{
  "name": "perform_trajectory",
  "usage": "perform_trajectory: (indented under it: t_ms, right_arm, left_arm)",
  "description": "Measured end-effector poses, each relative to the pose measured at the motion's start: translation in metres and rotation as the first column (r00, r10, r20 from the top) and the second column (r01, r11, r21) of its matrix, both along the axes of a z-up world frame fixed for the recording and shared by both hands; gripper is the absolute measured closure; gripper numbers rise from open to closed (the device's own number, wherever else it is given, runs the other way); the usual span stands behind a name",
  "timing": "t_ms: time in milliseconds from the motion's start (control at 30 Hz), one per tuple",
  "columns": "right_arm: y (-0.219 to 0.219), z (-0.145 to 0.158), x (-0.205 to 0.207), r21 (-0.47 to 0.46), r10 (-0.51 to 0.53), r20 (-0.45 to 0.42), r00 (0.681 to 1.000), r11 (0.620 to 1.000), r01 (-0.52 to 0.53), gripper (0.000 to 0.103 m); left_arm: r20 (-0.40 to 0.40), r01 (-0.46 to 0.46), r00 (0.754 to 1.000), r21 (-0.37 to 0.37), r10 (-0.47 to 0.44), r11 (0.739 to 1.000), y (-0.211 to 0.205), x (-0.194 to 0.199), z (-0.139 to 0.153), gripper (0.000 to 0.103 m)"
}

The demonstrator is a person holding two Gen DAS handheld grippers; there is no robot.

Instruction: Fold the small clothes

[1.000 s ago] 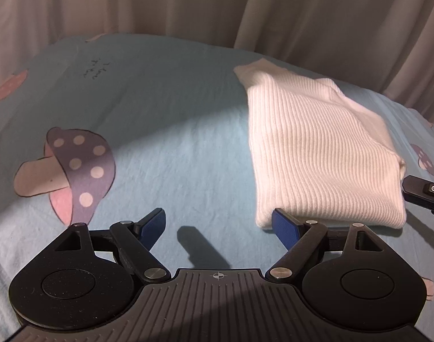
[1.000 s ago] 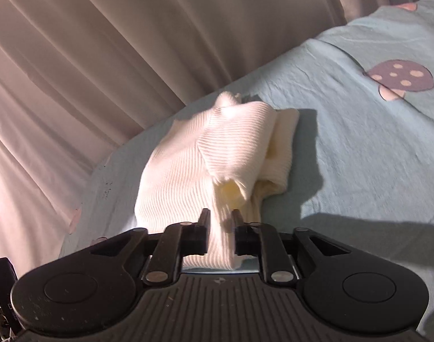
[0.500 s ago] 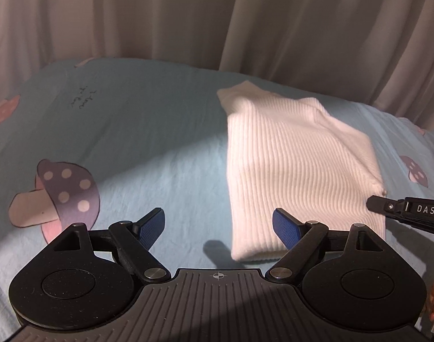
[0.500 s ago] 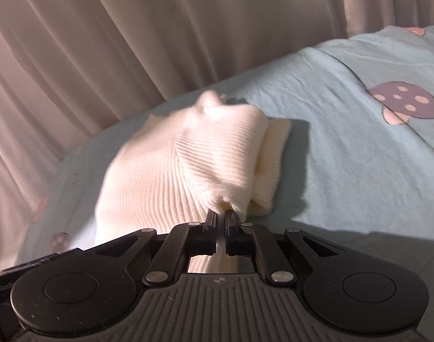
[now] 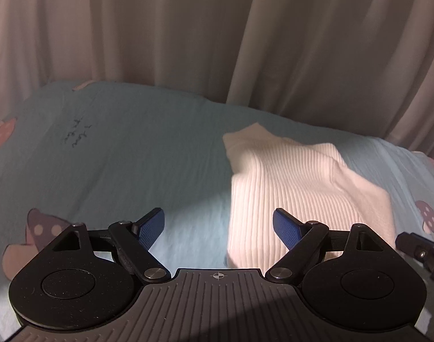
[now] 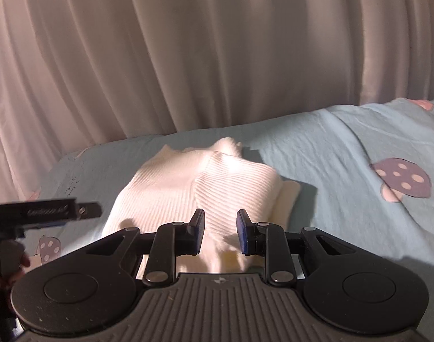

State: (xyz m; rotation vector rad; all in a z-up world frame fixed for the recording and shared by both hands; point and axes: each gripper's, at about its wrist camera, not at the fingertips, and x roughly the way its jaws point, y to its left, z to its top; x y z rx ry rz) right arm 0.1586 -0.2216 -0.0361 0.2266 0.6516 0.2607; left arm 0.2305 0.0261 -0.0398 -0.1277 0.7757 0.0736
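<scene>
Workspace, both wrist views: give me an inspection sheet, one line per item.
Surface: light blue bedsheet with mushroom prints, slightly wrinkled.
Job's things: white ribbed sweater, folded, lying on the sheet.
Clutter: nothing seen.
Grippers: left hand-held gripper open wide, empty, beside the sweater's near edge; right hand-held gripper opening, pads clear of the sweater behind them.
Cables: nothing seen.
Surroundings: pale pleated curtain behind the bed.

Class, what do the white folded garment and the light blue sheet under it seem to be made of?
White folded garment: likely soft ribbed knit, matte; fine parallel ridges show. Light blue sheet: probably thin woven cotton, matte; small creases and printed mushrooms.
</scene>
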Motion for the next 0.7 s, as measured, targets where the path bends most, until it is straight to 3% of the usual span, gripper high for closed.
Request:
perform_trajectory:
  t_ms: [133, 267, 433, 600, 700]
  right_arm:
    - [0.025, -0.014, 0.025, -0.079, -0.001, -0.034, 0.999, 0.997, -0.002, 0.081]
    - [0.029, -0.026, 0.034, -0.185, -0.036, 0.001, 0.999, 0.982, 0.035, 0.08]
    - [0.031, -0.034, 0.045, -0.246, -0.031, 0.035, 0.999, 0.968, 0.039, 0.077]
    - [0.031, -0.038, 0.046, -0.277, -0.004, 0.065, 0.998, 0.96, 0.022, 0.076]
    - [0.024, -0.036, 0.042, -0.251, 0.002, 0.055, 0.998, 0.968, 0.011, 0.074]
  left_arm:
    - [-0.009, -0.05, 0.999, 0.049, 0.05, 0.998, -0.012, 0.047, -0.013, 0.015]
    - [-0.059, -0.075, 0.995, 0.075, 0.08, 0.994, -0.015, 0.075, -0.034, 0.014]
    - [-0.038, -0.079, 0.996, 0.128, 0.084, 0.989, -0.02, 0.08, -0.047, 0.008]
    - [-0.028, -0.08, 0.996, 0.109, 0.084, 0.991, -0.012, 0.078, -0.05, 0.006]
    - [-0.033, -0.077, 0.996, 0.104, 0.081, 0.992, -0.009, 0.073, -0.045, 0.006]
